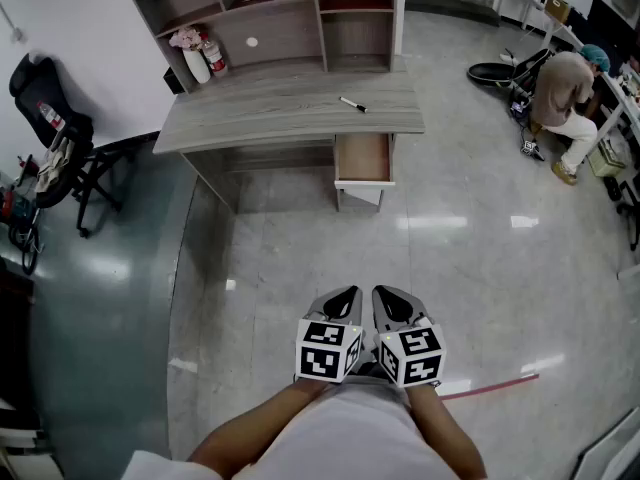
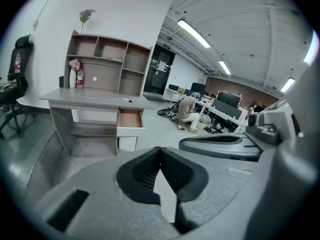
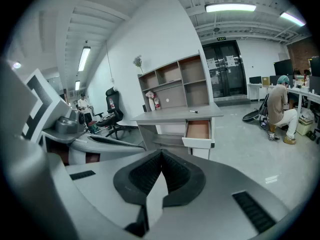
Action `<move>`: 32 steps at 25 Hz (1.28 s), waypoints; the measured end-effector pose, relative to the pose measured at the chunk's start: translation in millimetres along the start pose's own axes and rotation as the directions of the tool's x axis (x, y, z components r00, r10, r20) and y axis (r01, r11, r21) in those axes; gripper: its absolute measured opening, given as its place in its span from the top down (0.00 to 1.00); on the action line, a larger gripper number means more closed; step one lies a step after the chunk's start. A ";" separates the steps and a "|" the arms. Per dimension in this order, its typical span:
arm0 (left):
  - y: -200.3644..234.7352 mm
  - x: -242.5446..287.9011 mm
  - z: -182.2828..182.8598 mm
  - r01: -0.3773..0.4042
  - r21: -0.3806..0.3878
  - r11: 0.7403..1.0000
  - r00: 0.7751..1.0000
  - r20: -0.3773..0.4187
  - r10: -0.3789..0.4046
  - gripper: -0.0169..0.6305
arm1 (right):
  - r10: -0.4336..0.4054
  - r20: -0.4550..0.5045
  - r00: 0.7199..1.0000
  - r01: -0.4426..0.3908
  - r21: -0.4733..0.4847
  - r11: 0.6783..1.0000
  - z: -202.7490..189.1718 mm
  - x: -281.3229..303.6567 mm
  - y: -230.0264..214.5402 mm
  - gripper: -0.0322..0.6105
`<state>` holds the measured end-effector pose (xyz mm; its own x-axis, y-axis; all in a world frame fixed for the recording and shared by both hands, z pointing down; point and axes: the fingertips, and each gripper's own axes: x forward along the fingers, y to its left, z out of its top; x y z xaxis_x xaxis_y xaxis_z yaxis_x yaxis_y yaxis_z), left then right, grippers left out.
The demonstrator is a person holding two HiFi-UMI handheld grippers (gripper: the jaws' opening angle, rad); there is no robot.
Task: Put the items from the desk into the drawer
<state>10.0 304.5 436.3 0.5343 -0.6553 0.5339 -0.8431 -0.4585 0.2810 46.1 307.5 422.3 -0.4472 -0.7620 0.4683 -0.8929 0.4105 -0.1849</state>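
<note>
Nothing of the task looks done yet: the left tongs and right tongs are held side by side close to the body, each with its tips pressed together and nothing between them, both well apart from the desk, which stands straight ahead across open floor. The drawer is pulled out under the far right end of the tabletop, ahead of the right tongs, and what shows of its inside looks bare. A pen lies on the tabletop just beyond the drawer, so it seems the first thing to fetch. Further off to the left, against the shelves at the back, stand a vase of pink flowers and a red bottle, and a few small things lie on an upper shelf, too small to name. What is left, by my reading, is the walk up and every pick and drop. The way ahead looks free; a chair sits far to the left of the tongs and a crouching person far to the right, neither in the path
</note>
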 end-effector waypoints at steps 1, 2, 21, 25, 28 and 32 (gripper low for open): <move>2.5 -2.1 0.3 0.004 0.002 1.000 1.000 0.001 -0.004 0.97 | 0.000 0.001 1.000 0.000 -0.002 1.000 1.0 1.6 4.0 0.95; 4.9 -4.2 0.5 0.007 0.004 1.000 1.000 0.002 -0.007 0.97 | -0.001 0.001 1.000 0.001 -0.003 1.000 1.8 3.1 7.8 0.95; 36.1 -4.7 2.0 0.040 -0.045 0.998 0.999 0.037 -0.038 0.97 | -0.043 -0.007 0.999 0.042 -0.014 0.999 1.9 24.7 21.7 0.95; 43.0 4.0 9.4 0.032 -0.036 0.999 0.999 0.031 -0.031 0.97 | -0.027 -0.005 1.000 0.027 -0.010 1.000 7.6 36.8 18.1 0.95; 49.4 14.1 17.3 0.024 -0.031 0.999 0.999 0.029 -0.023 0.97 | -0.018 -0.004 1.000 0.018 -0.005 1.000 13.5 47.9 11.0 0.95; 56.5 32.6 30.9 0.009 -0.031 0.999 1.000 0.027 -0.008 0.97 | -0.005 -0.003 1.000 0.005 -0.001 1.000 25.5 64.7 -5.6 0.95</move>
<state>-18.4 238.6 444.9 0.5426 -0.6673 0.5102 -0.8397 -0.4456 0.3103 20.8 243.1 431.6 -0.4425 -0.7627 0.4716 -0.8952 0.4070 -0.1817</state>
